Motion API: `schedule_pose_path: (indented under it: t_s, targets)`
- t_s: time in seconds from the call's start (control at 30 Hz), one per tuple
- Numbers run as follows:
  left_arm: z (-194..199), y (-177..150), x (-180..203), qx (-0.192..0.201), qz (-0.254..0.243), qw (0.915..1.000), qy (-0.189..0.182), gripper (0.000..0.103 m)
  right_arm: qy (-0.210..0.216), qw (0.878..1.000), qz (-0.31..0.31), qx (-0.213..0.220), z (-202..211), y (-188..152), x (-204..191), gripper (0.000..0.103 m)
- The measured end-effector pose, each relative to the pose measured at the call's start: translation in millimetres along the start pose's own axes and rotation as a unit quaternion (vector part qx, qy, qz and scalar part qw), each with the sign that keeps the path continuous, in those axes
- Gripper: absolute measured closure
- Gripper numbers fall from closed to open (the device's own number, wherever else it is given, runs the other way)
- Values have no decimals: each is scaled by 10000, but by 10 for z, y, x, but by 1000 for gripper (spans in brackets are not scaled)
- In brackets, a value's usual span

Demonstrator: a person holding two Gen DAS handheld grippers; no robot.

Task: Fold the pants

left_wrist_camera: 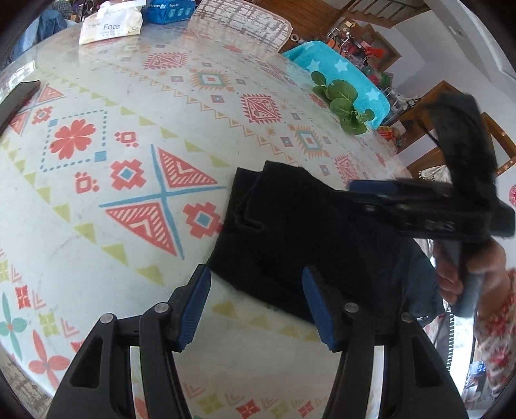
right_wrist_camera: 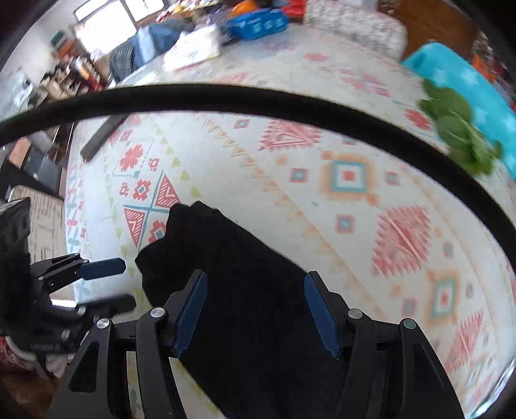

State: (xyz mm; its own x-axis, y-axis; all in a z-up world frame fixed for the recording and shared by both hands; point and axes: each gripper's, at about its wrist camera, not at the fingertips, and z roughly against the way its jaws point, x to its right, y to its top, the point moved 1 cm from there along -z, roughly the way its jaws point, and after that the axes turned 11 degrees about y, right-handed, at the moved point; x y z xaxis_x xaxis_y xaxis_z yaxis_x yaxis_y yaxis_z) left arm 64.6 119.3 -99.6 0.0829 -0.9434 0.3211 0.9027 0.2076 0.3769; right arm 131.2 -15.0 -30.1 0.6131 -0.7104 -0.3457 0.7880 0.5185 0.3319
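Observation:
The black pants lie folded in a compact bundle on the patterned tablecloth, near the table's near edge. My left gripper is open and empty, just short of the bundle's near edge. My right gripper is open, hovering over the pants with nothing between its pads. In the left wrist view the right gripper comes in from the right above the pants, held by a hand. In the right wrist view the left gripper shows at the left, open beside the bundle.
Green leafy vegetables lie at the table's far right by a turquoise star-print cloth. A tissue pack and a blue pack sit at the far edge. A dark phone lies at left. A black cable crosses the right view.

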Motion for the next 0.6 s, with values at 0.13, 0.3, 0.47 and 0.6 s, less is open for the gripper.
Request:
schedule_pose_path:
  t_s: [0.13,0.3,0.47,0.6]
  targets:
    - [-11,68,-52,6,-76,10000,-54,45,91,9983,298,-496,-388,316,-52,50]
    - [-9,114,-165,-59,-110,9999,-76,45,254,9955,461,-782,-581,455,-61,58]
    - [-2,156,-260,-162,-108,9997,-123,45,625,9943,349,-793,-434,480,-15,58]
    - [-34,184,-280,-245,-149,9994,-177,45,676,9930,508,-830,-429,593,-92,44]
